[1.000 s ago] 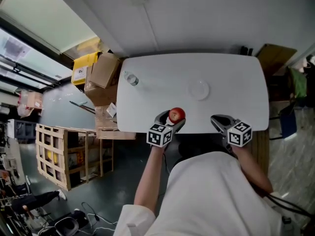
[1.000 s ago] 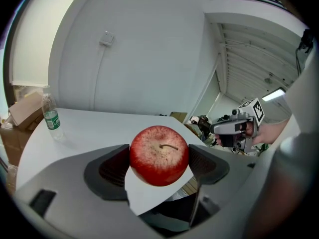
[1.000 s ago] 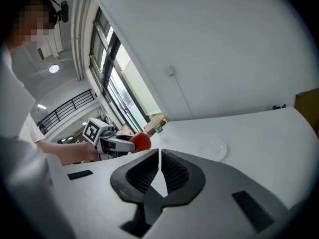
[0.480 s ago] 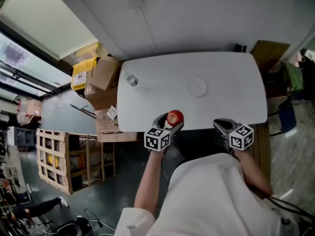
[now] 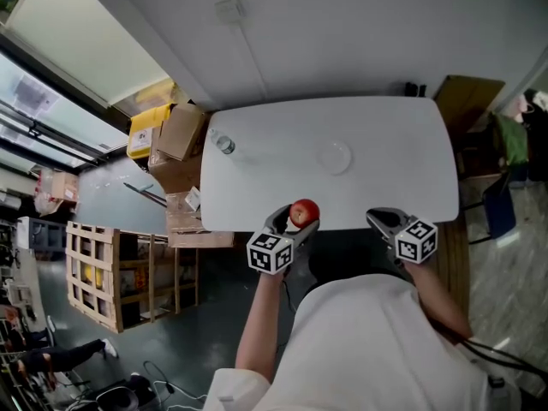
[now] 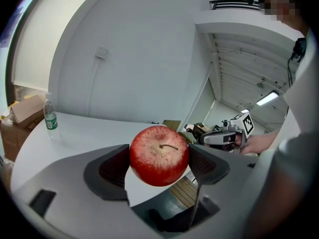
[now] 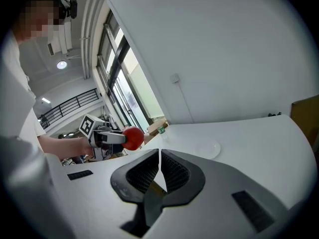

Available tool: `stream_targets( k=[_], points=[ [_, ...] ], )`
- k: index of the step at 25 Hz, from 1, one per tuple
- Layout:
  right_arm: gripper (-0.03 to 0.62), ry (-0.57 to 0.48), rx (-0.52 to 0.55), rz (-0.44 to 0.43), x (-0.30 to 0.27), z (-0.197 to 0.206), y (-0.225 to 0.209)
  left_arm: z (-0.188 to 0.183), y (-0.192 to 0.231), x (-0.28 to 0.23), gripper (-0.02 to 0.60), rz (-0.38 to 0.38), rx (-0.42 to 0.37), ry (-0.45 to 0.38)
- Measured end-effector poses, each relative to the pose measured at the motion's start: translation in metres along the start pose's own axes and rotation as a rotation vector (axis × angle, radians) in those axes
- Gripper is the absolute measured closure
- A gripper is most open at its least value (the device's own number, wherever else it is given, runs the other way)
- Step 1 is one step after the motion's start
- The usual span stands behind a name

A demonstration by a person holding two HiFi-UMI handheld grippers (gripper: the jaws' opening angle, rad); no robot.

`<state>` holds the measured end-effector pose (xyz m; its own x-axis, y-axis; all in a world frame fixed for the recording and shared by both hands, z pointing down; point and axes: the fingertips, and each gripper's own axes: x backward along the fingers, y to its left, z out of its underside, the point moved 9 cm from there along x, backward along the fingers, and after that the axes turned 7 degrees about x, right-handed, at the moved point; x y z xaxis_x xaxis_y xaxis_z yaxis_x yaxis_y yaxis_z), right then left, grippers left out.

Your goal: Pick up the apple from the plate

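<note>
Nearest the person, at the table's front edge, the left gripper [image 5: 294,218] pinches the red apple [image 6: 159,155] between its two jaws, stem turned upward, the fruit held in the air above the edge. Level with it to the right, the right gripper [image 5: 382,219] has its jaws pressed together on nothing. Farther out, the white plate [image 5: 333,156] lies on the white table [image 5: 402,135], well apart from the apple. A water bottle [image 5: 224,144] stands at the far left corner.
</note>
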<state>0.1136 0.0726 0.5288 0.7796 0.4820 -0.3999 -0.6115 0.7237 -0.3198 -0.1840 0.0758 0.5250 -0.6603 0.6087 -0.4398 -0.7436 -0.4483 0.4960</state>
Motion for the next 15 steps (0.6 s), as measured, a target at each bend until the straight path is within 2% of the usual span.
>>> stream_targets(
  k=[8,15],
  points=[
    [0.557,-0.02,-0.005,-0.022,0.02,-0.001,-0.023,-0.001,-0.026,-0.009,0.21,-0.003,0.002,-0.029],
    [0.557,-0.026,-0.001,-0.049,0.016,-0.005,-0.031,-0.001,-0.034,-0.015,0.21,-0.008,0.014,-0.042]
  ],
)
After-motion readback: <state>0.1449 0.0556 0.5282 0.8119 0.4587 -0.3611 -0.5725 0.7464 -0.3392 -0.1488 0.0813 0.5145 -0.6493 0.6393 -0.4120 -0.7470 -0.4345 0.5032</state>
